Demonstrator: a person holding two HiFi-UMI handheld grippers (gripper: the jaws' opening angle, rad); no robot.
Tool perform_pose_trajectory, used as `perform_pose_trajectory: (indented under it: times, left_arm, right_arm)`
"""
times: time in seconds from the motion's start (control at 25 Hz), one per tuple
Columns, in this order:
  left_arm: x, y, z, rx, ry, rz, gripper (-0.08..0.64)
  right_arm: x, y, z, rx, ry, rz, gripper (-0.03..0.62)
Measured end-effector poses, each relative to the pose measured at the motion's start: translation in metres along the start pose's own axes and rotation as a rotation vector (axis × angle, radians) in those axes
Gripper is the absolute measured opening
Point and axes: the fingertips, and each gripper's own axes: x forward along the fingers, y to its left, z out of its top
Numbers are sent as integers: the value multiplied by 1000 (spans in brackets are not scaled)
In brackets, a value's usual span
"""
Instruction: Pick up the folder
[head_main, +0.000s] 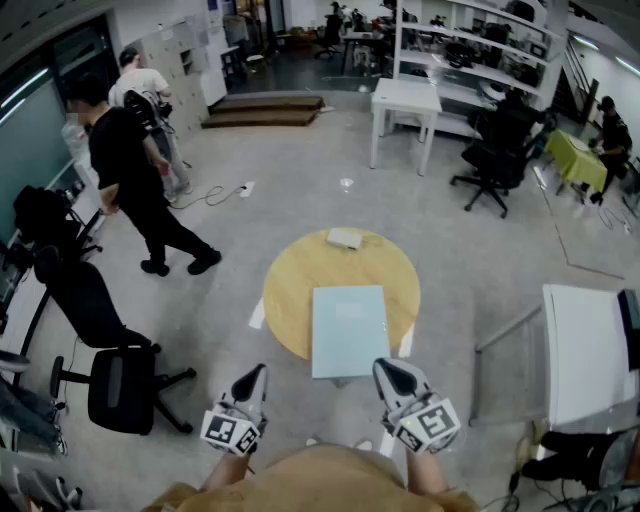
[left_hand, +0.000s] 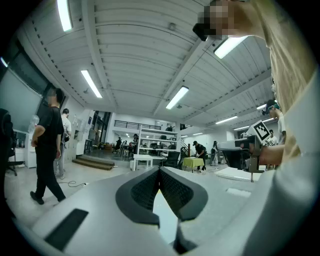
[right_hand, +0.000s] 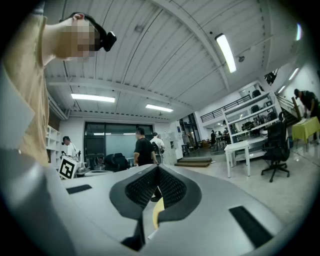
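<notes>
A light blue folder (head_main: 349, 330) lies flat on the round wooden table (head_main: 290, 280), its near edge hanging over the table's front rim. My left gripper (head_main: 256, 375) hovers just short of the folder's near left corner. My right gripper (head_main: 388, 370) is close to the near right corner. Neither touches the folder. In the left gripper view the dark ribbed pads (left_hand: 145, 190) meet at the tip with nothing between them. The right gripper view shows its pads (right_hand: 172, 189) closed together the same way. Both grippers point level.
A small white object (head_main: 344, 238) rests at the table's far edge. A person in black (head_main: 135, 185) walks at the left. A black office chair (head_main: 120, 385) stands near left, a white table (head_main: 585, 350) at the right, and a white desk (head_main: 405, 100) further back.
</notes>
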Motion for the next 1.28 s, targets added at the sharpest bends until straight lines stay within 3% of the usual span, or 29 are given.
perform_pose_trajectory:
  times: [0.12, 0.2, 0.4, 0.6, 0.92, 1.28]
  left_arm:
    - [24, 36, 17, 93, -69, 104, 3]
    - [34, 42, 16, 107, -85, 127, 3]
    - [53, 27, 6, 95, -65, 76, 3]
    - [60, 15, 2, 97, -62, 66, 3]
    - [62, 11, -5, 83, -47, 113, 3]
    - [56, -10, -16, 72, -15, 186, 3]
  right_arm:
    - [60, -24, 16, -59, -84, 79, -1]
    - [74, -33, 23, -95, -116, 96, -1]
    - [62, -41, 35, -156, -139, 44, -1]
    - [57, -49, 31, -163, -146, 44, -2]
    - [47, -75, 15, -42, -135, 70, 0]
    - [36, -94, -4, 10, -75, 123, 0]
